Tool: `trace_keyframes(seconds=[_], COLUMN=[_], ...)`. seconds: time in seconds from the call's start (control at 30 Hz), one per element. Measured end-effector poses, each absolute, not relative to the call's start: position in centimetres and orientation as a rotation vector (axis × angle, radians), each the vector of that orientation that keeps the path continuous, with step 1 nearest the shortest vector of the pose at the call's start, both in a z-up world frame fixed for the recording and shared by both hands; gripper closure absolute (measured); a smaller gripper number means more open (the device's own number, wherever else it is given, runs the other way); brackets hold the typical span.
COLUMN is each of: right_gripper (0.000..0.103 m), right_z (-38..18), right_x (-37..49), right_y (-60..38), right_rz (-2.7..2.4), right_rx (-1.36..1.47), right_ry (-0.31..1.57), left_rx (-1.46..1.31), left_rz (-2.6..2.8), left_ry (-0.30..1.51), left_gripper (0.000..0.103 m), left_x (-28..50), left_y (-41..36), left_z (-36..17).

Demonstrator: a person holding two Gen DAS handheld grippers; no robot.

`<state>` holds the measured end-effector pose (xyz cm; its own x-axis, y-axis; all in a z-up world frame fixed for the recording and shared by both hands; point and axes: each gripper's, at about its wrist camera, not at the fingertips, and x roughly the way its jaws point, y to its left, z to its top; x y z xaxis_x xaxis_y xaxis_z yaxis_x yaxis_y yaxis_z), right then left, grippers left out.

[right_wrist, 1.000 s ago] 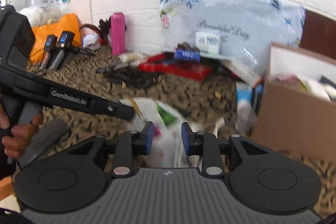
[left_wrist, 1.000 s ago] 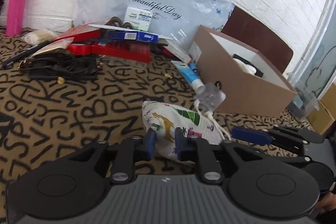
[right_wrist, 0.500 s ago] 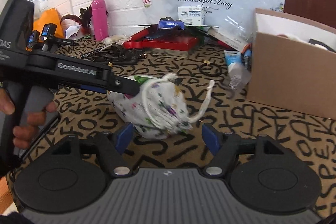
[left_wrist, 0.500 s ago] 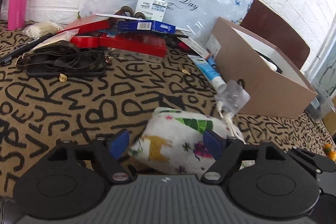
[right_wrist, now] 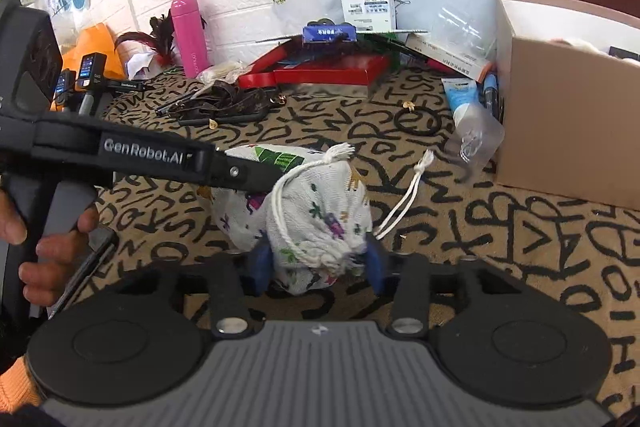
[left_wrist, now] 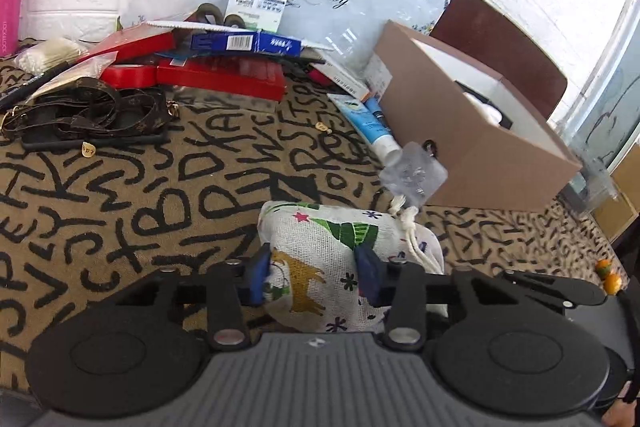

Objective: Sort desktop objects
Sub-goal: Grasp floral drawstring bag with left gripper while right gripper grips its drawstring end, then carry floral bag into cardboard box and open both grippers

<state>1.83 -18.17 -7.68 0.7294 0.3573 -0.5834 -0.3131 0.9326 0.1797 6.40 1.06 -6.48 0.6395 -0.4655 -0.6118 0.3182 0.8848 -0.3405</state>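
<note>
**Both grippers on the pouch**

My left gripper (left_wrist: 314, 277) pinches the printed drawstring pouch (left_wrist: 340, 259) on the lettered tablecloth (left_wrist: 120, 195); my right gripper (right_wrist: 318, 267) clamps its gathered neck, near the cardboard box (right_wrist: 560, 107).

Open cloth (right_wrist: 520, 247) before cardboard box (right_wrist: 560, 107), clutter beyond.

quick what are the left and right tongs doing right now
Left tongs: closed on the printed drawstring pouch, pads pressing its sides.
Right tongs: closed on the same pouch, at its gathered drawstring end.
</note>
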Motion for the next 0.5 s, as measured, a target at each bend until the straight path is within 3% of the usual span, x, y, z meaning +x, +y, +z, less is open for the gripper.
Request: trace_keyframes(seconds=[0.5], right_gripper=[0.066], right_z=[2.4], right_x=[-1.2], right_y=[-25.2], right_rz=[0.315], right_rx=[0.106], right_ry=[0.361], left_rx=[-0.215], left_rz=[-0.603], left_ry=[0.428], left_gripper=[0.060], left_x=[5.5], left_y=[-5.9], left_z=[5.1])
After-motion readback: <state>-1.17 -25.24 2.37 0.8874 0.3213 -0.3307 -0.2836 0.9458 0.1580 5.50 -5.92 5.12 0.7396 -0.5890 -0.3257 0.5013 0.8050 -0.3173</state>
